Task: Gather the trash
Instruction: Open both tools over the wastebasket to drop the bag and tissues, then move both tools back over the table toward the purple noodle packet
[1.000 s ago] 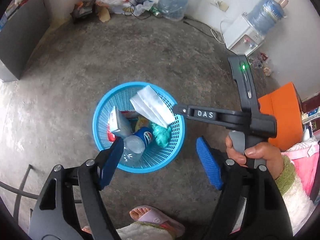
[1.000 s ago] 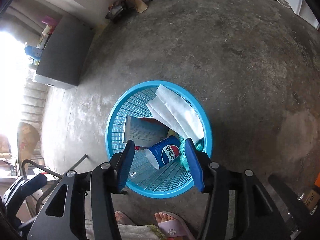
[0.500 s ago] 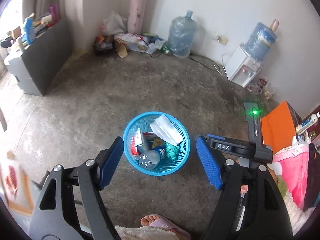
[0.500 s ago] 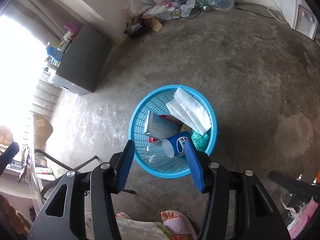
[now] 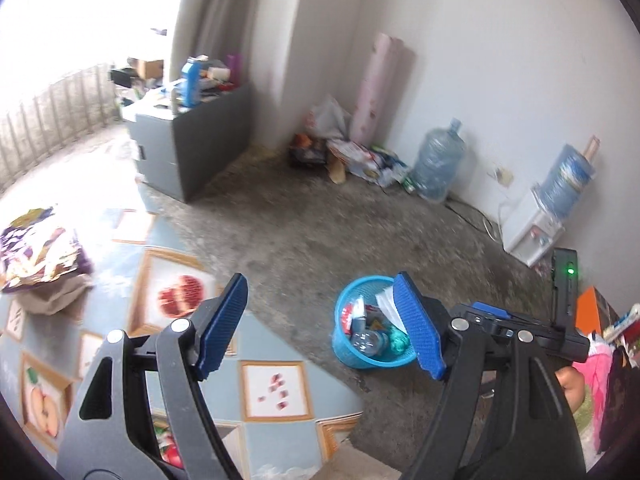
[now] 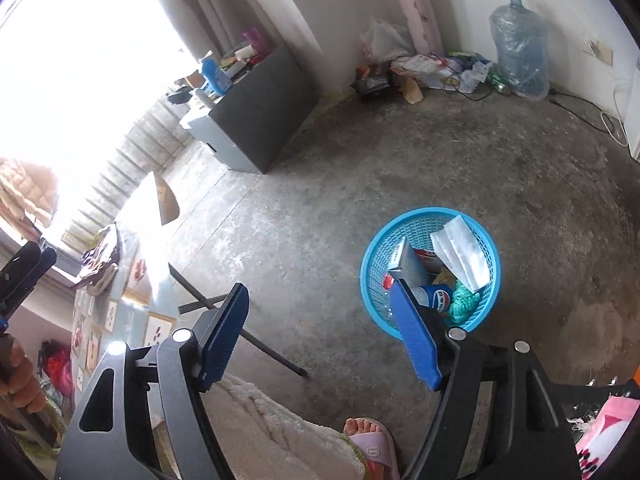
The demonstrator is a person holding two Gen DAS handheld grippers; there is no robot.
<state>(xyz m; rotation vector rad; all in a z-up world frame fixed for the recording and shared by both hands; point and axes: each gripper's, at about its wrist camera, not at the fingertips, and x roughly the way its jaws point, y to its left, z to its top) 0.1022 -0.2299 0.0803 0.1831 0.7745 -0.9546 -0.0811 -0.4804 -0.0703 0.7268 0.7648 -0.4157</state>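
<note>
On the concrete floor [image 6: 400, 168], well clear of both our hands, the blue mesh wastebasket [image 6: 430, 216] stood upright and already held most of what we could see of the trash, so we judged the job well along. On the tabletop [image 5: 276, 432] with its fruit-print cover, at the left edge of the left view, a crumpled purple-and-gold wrapper [image 5: 38, 248] lay on something grey; we took it for the next piece to collect, though we could not be sure it was trash. A heap of bags and paper [image 6: 436, 66] by the far wall, near the big water jug [image 6: 520, 36], may also have been left to gather.

Inside the basket, largest first: a folded white paper packet [image 6: 460, 250] leaning on the rim, a grey carton [image 6: 408, 266] standing on edge, a Pepsi cup [image 6: 438, 292] on its side, a crumpled teal wad [image 6: 464, 302], and scraps of red and yellow beneath.

Our left tongs [image 5: 320, 326] stood wide apart and empty. Our right tongs [image 6: 320, 336] were opening, with nothing between them.
</note>
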